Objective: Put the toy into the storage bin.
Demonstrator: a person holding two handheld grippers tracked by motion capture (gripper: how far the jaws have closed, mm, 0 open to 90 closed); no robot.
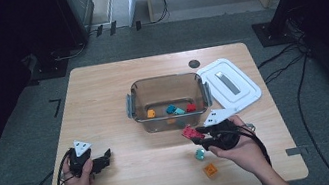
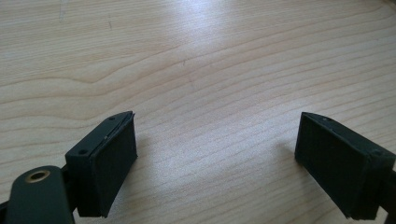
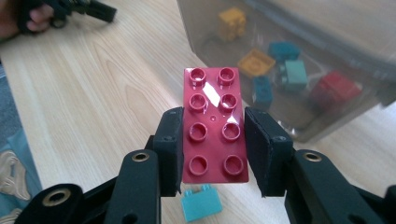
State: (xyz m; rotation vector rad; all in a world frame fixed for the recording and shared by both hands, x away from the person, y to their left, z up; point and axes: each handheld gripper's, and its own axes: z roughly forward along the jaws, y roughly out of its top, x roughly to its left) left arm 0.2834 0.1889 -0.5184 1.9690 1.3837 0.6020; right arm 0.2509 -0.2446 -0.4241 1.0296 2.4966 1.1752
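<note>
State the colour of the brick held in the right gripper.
Dark red; the brick shows best in the right gripper view, clamped between the right gripper jaws.

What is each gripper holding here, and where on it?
The right gripper clamps a red brick by its long sides; the left gripper is open, holding nothing.

No readable text, label, brand or number stands on anything on the table
</note>
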